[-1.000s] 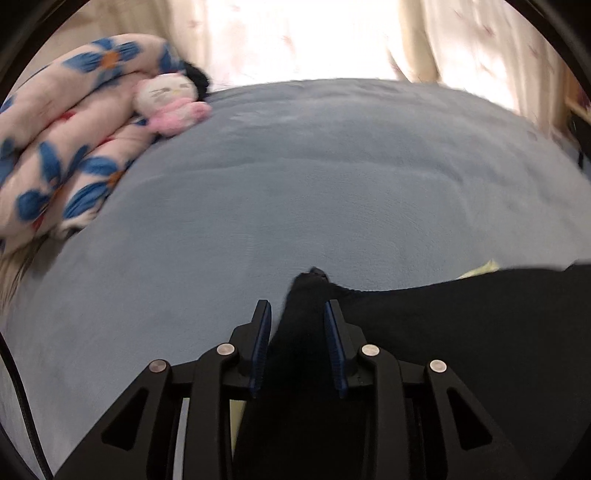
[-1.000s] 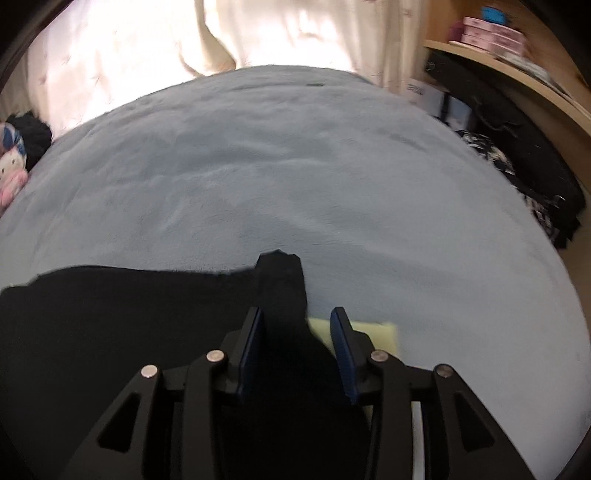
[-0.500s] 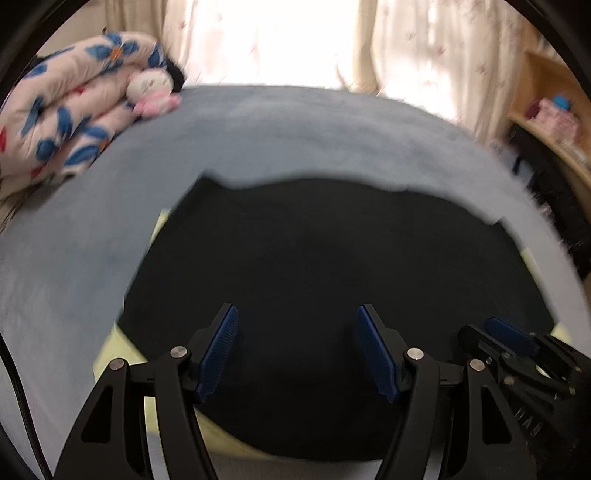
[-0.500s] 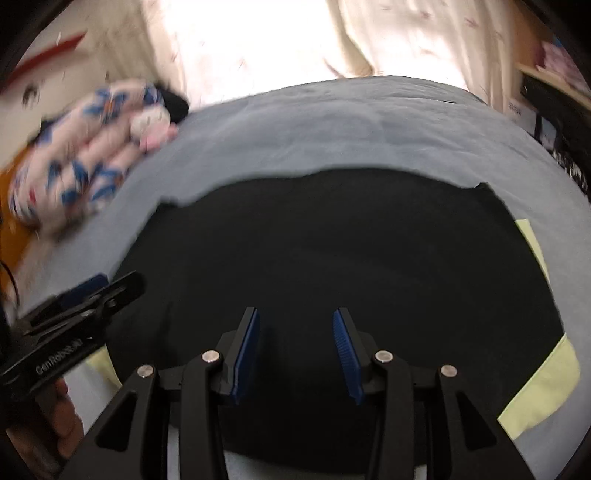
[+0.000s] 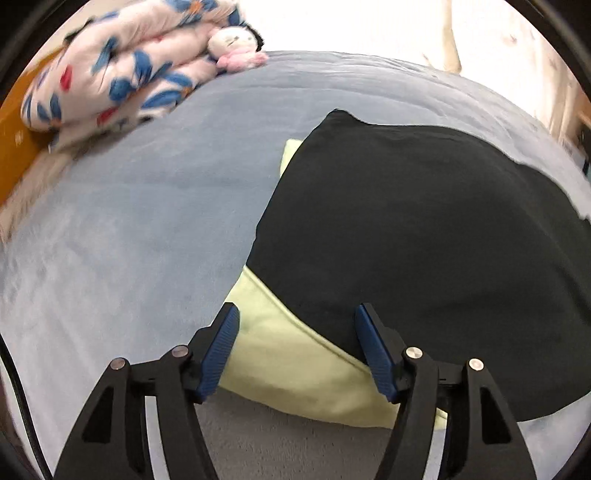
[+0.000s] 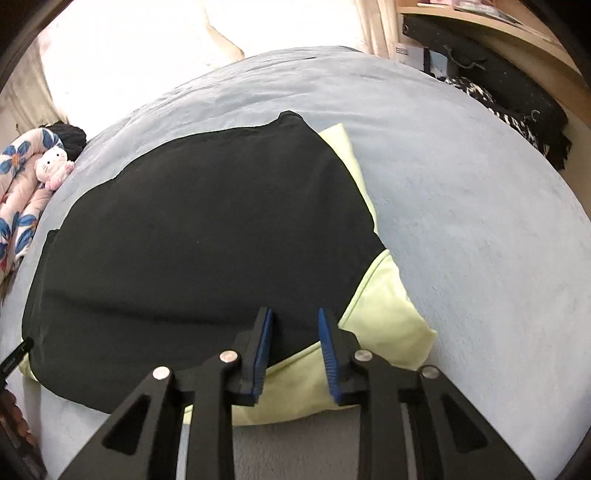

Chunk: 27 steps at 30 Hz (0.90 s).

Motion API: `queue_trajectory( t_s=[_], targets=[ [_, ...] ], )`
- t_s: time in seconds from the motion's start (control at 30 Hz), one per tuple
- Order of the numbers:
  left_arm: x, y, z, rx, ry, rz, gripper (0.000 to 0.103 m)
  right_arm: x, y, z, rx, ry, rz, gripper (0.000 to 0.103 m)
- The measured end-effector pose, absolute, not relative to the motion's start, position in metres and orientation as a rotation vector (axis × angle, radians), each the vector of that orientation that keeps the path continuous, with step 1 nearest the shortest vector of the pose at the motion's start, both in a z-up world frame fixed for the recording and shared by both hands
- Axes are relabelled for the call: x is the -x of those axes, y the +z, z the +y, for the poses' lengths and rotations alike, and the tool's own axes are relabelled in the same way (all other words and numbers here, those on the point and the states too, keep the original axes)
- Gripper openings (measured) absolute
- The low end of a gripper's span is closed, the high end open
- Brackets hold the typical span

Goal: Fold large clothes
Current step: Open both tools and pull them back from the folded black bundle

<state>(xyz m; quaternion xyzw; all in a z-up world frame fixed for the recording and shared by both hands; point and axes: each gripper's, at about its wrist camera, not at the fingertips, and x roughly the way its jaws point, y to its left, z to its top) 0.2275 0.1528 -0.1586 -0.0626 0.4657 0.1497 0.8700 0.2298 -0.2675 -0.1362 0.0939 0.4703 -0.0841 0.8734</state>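
Note:
A black garment (image 5: 424, 229) lies folded flat on the grey-blue bed (image 5: 129, 229), with a pale yellow-green layer (image 5: 295, 369) sticking out beneath its near and side edges. My left gripper (image 5: 297, 321) hovers open over the near left corner, above yellow cloth and the black hem, gripping nothing. In the right wrist view the black garment (image 6: 207, 229) fills the middle, and the yellow-green layer (image 6: 384, 317) shows at its right. My right gripper (image 6: 295, 321) is above the near right corner. Its jaws are closing, with a clear gap and cloth only below them.
A floral quilt (image 5: 110, 70) and a small plush toy (image 5: 236, 44) lie at the bed's far left. A wooden shelf (image 6: 498, 29) with dark bags (image 6: 517, 96) stands beyond the right edge. Bright curtains hang behind. The left gripper's tip (image 6: 14, 356) shows at the right view's left edge.
Both grippers let go of the black cloth's far corners and drew back to the near edge, then spread apart. The left opened wide. The right has narrowed.

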Motion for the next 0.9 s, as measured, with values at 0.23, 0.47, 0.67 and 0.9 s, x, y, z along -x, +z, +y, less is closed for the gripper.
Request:
queue_trajectory(
  t_s=[0.23, 0.47, 0.67, 0.9],
  targets=[
    [-0.223, -0.152, 0.160, 0.136, 0.326, 0.977, 0.064, -0.233, -0.136, -0.239, -0.068, -0.269, 0.991, 0.041],
    [-0.220, -0.143, 0.157, 0.149, 0.320, 0.990, 0.064, -0.223, -0.127, -0.222, -0.130, -0.272, 1.005, 0.041],
    [-0.206, -0.125, 0.146, 0.136, 0.298, 0.977, 0.064, -0.197, -0.110, -0.215, -0.212, -0.212, 0.984, 0.041],
    [-0.176, -0.095, 0.131, 0.136, 0.246, 0.948, 0.064, -0.171, -0.085, -0.190, -0.171, -0.159, 0.948, 0.041]
  ],
)
